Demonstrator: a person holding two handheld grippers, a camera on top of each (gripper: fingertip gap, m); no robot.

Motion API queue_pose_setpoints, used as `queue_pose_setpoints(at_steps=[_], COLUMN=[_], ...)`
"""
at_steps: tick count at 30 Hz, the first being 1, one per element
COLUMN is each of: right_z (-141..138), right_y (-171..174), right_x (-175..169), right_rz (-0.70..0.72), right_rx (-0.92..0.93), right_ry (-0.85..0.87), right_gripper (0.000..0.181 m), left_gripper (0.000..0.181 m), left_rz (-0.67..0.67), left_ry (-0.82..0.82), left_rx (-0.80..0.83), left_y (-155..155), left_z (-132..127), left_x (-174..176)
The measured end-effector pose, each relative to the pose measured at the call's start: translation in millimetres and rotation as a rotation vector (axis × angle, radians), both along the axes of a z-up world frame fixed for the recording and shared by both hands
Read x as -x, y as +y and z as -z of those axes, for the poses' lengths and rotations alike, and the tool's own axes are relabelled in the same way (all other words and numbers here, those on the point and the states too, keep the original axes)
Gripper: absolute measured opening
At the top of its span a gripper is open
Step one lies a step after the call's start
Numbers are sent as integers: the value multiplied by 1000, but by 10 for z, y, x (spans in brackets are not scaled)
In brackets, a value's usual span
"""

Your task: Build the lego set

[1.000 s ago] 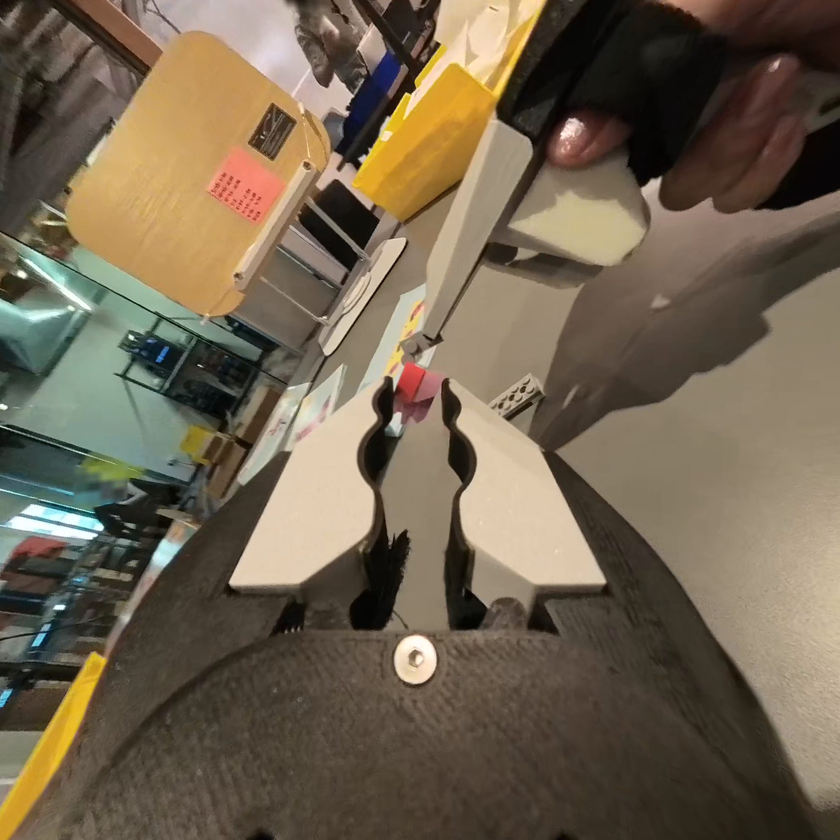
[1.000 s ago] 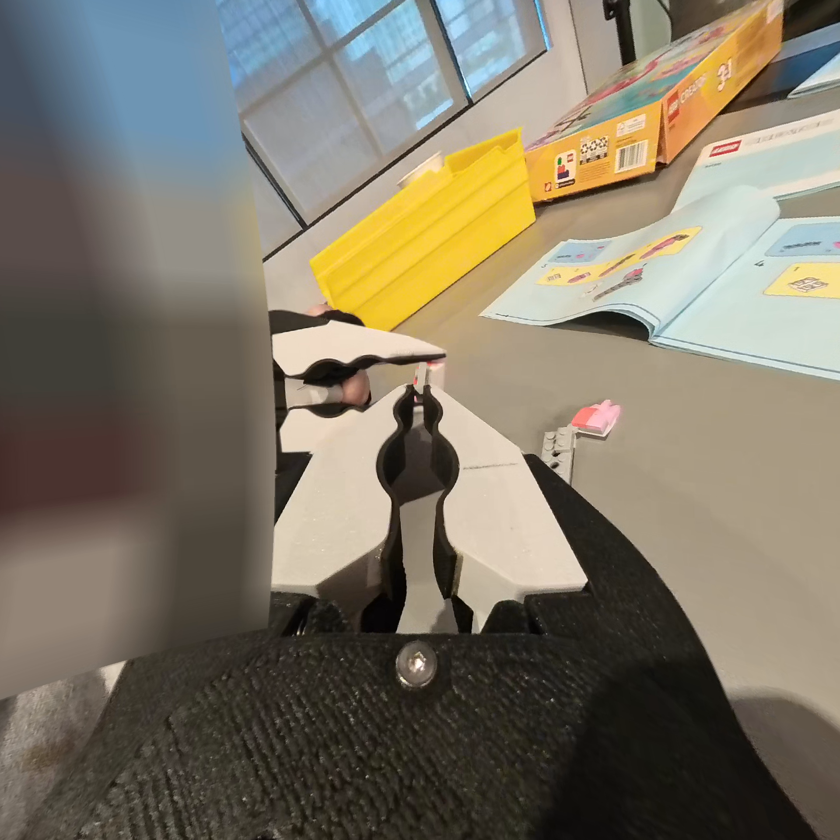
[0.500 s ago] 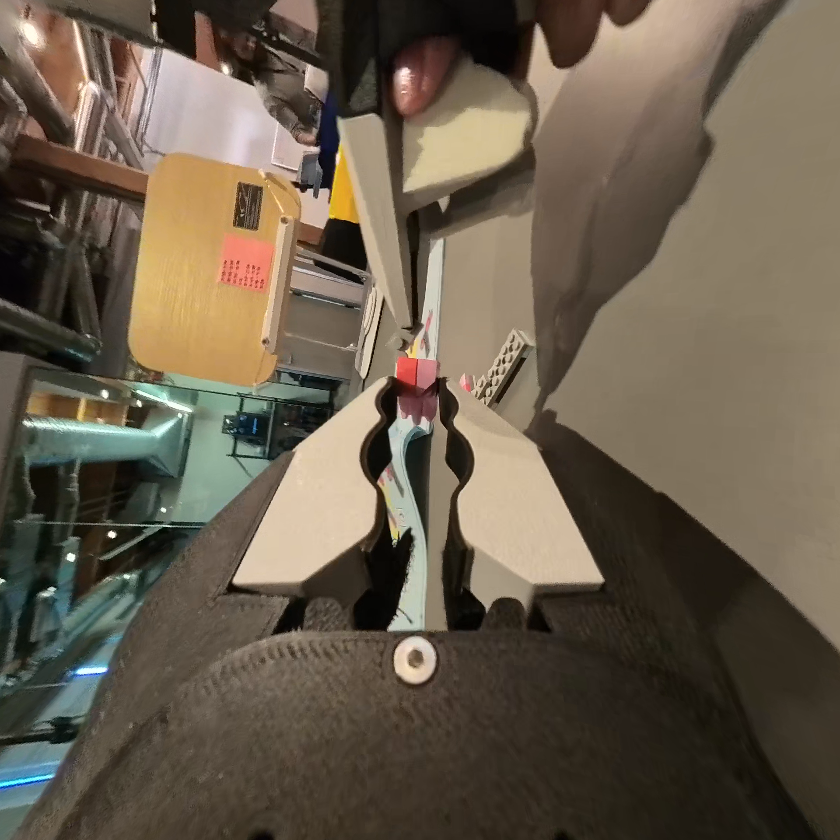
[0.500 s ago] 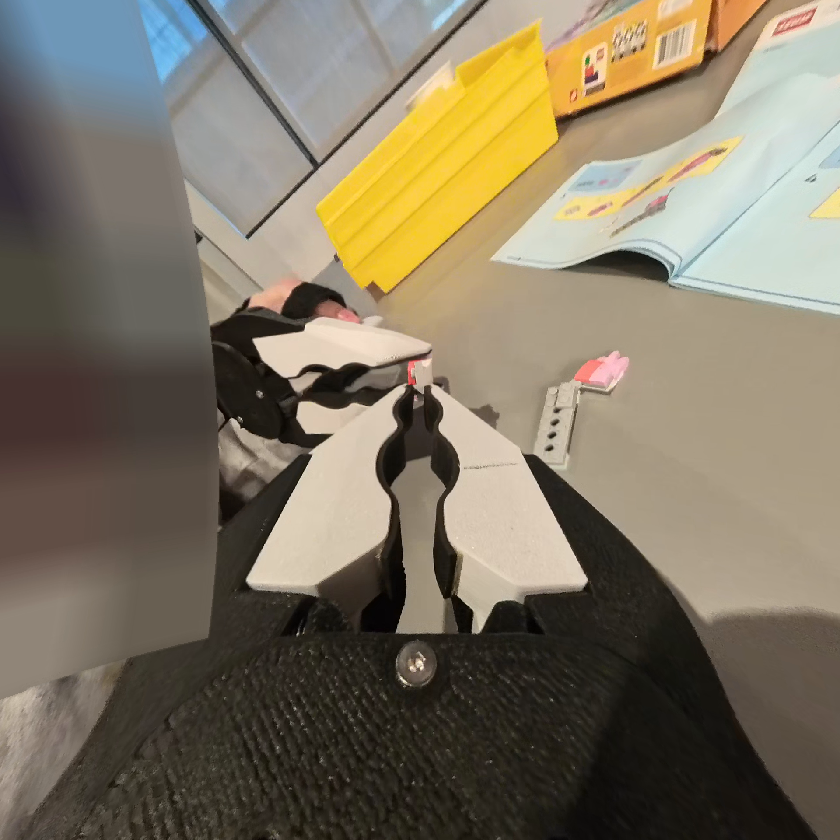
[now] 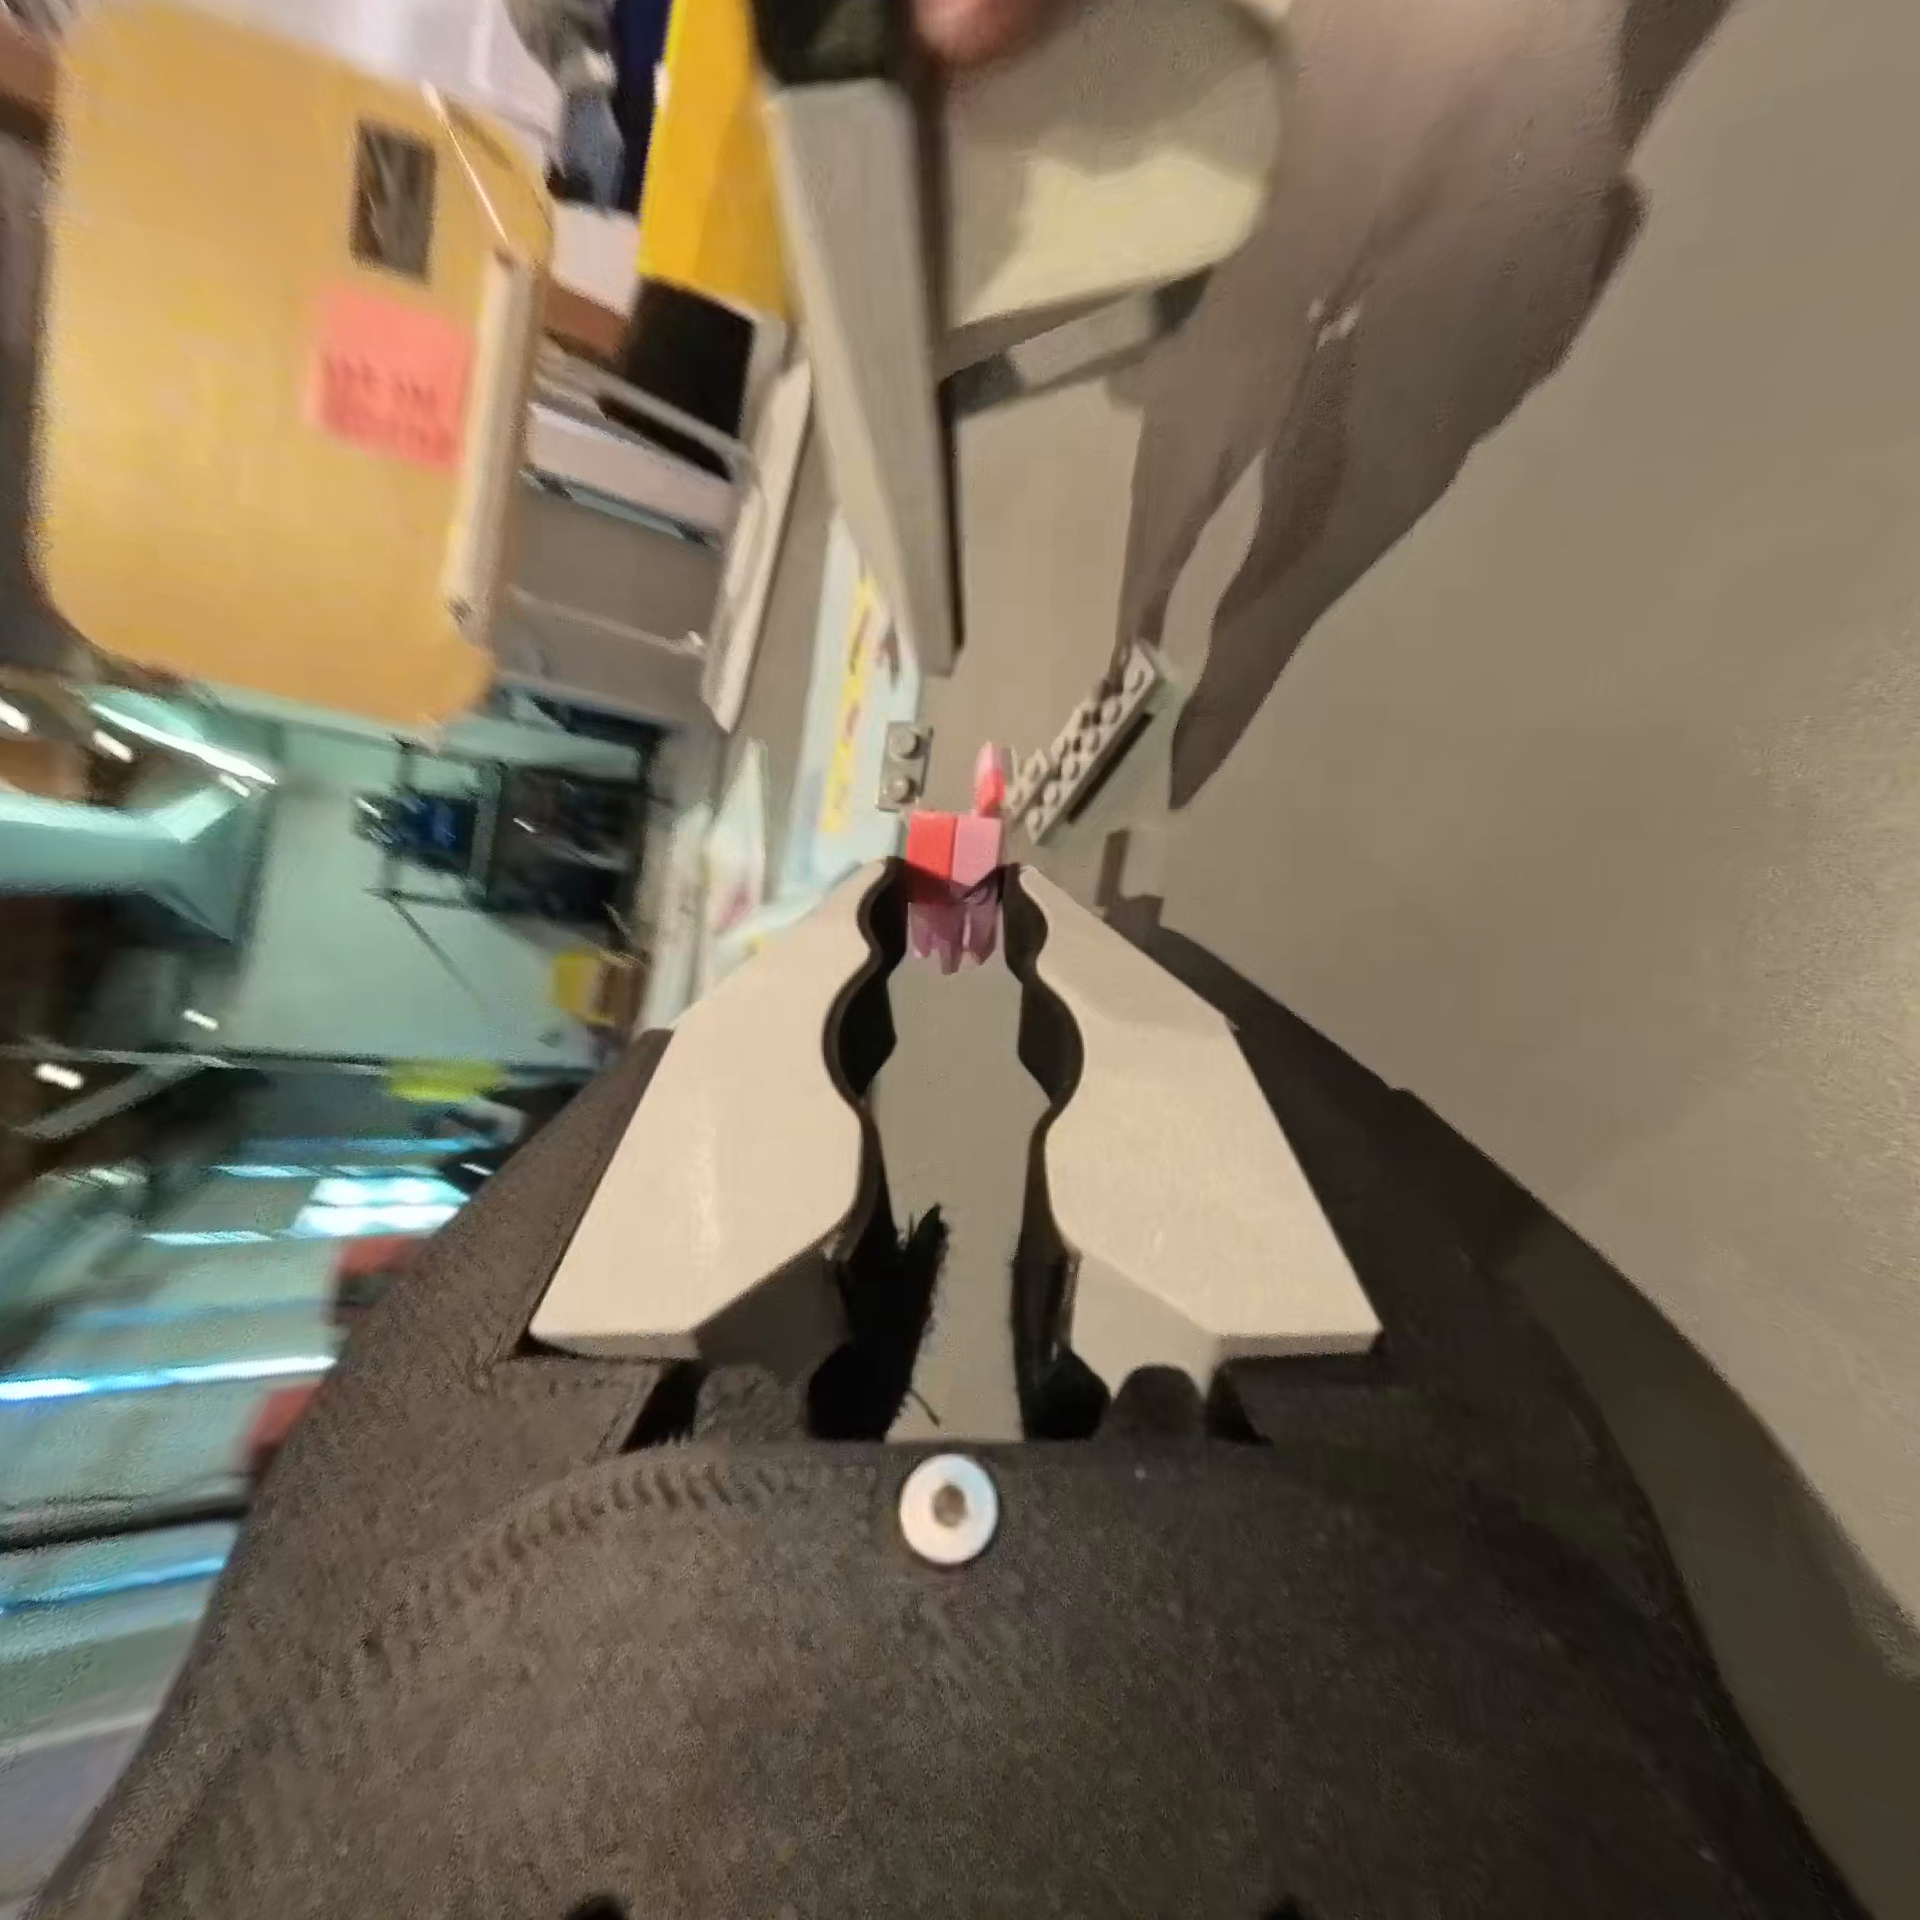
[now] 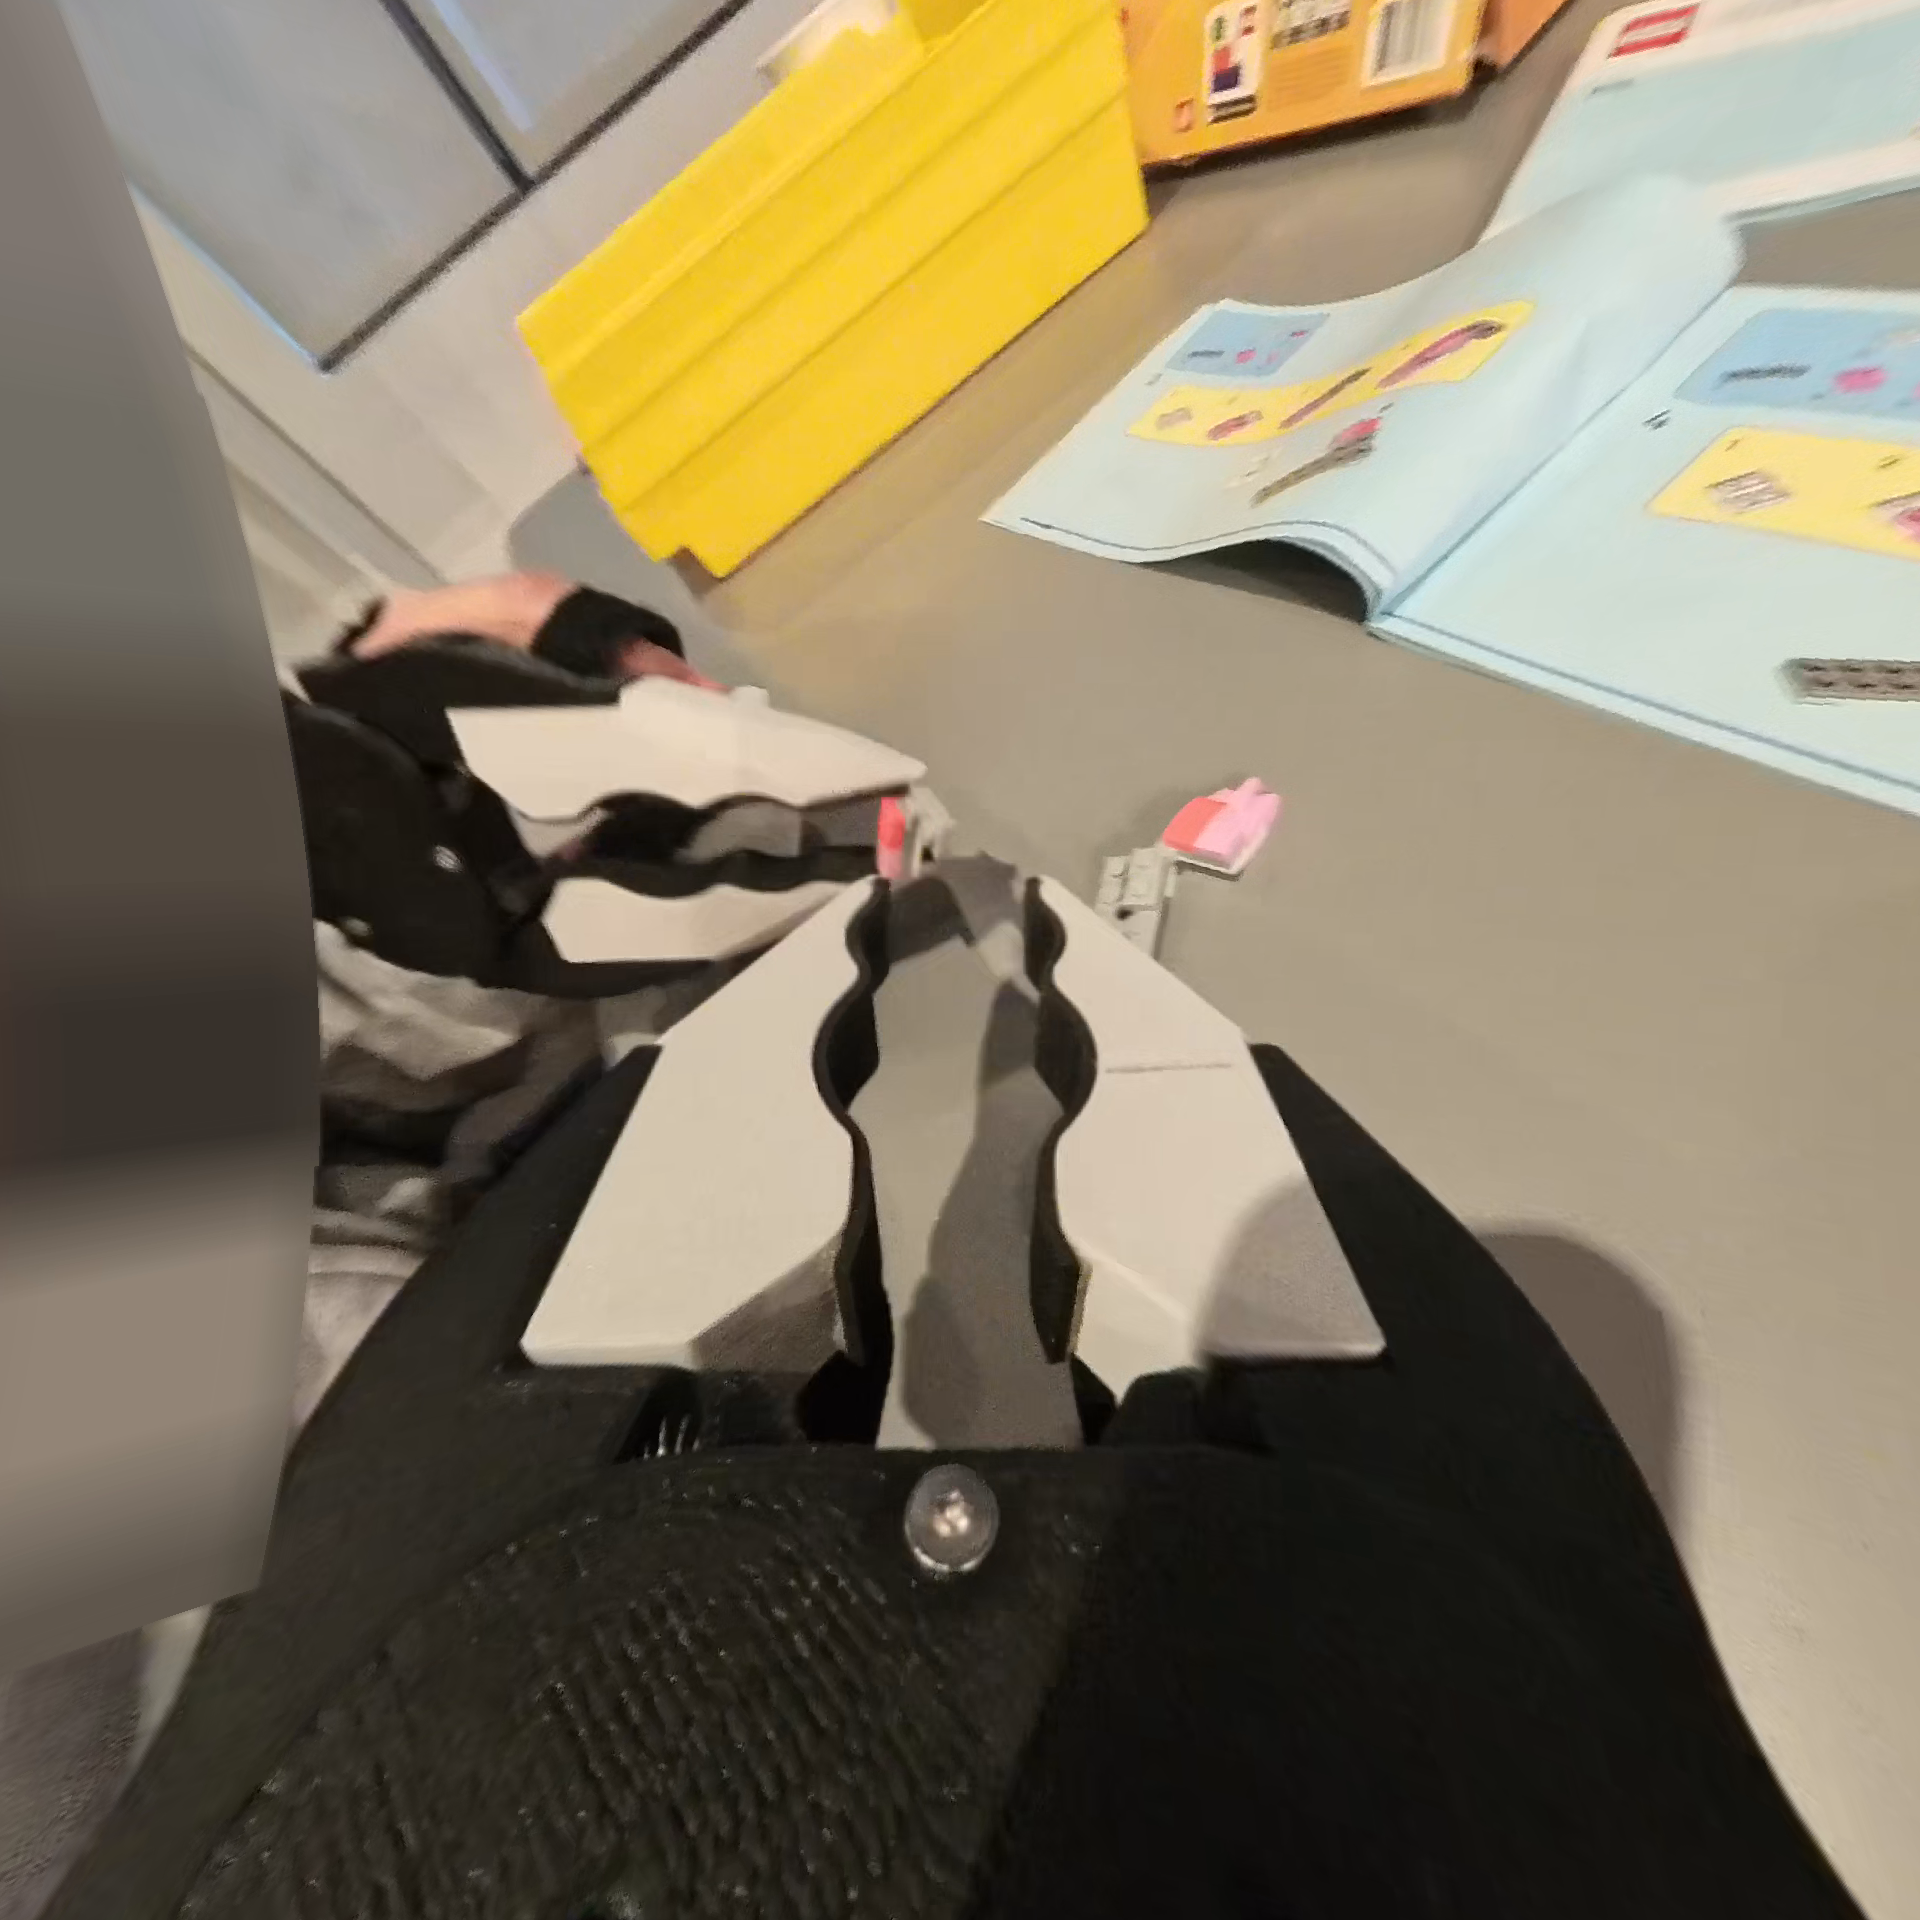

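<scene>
Your red-and-pink brick stack (image 5: 954, 844) sits pinched at the tips of the left gripper (image 5: 951, 883), lifted off the grey table (image 5: 1558, 727) so the right gripper (image 6: 954, 888) can work on it. That one gapes empty just beside the stack. The grey plate (image 6: 1138, 885) lies on the table near the stack, probably next up.

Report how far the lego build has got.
Early stage. Done: small red-and-pink brick assembly with a grey plate on it. In hand: left claw grips it; right claw is open, empty. Left: pink-and-red piece and grey holed plate lie loose on the table.
</scene>
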State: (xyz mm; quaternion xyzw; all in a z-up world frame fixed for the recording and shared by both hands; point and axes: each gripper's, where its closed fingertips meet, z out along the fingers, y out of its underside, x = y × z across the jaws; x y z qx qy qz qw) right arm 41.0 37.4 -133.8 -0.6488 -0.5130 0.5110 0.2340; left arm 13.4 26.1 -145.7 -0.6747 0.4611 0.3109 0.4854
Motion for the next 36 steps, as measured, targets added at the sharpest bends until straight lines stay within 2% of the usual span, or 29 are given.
queue_pose_setpoints(at_steps=[4, 7, 10, 13, 15, 18, 21, 24, 28, 32, 36], right_z=[311, 429, 480, 493, 493, 383, 126, 2, 31, 53, 110], right_y=[89, 126, 141, 177, 188, 396, 724, 1070, 1427, 1607, 1688], right_x=[-2, -2, 14, 11, 15, 46, 164, 339, 529, 525, 381], right_rz=[42, 54, 51, 48, 30, 54, 59, -13, -130, -125, -86], right_rx=[-198, -301, -340, -387, -398, -490, -593, -700, -693, -670, -734], right_ry=[-144, -217, -255, -286, -302, -280, -215, -187, -133, -60, -39], right_gripper=[28, 27, 26, 15, 15, 14, 14, 14, 14, 14, 14], left_gripper=[17, 17, 17, 18, 18, 18, 17, 17, 17, 17, 18], left_rz=[-32, -8, -9, 6, 15, 36, 120, 206, 165, 140, 201], left_ry=[-241, -331, -359, -380, -376, -363, -408, -452, -377, -384, -293], left_rx=[184, 285, 316, 320, 315, 309, 325, 403, 457, 570, 620], left_y=[-21, -40, -13, 18, 51, 146, 311, 523, 986, 1361, 1518], left_z=[141, 174, 158, 117, 77, -25, -185, -264, -297, -289, -206], left_x=[71, 90, 157, 185, 215, 290, 268, 209, 413, 521, 557])
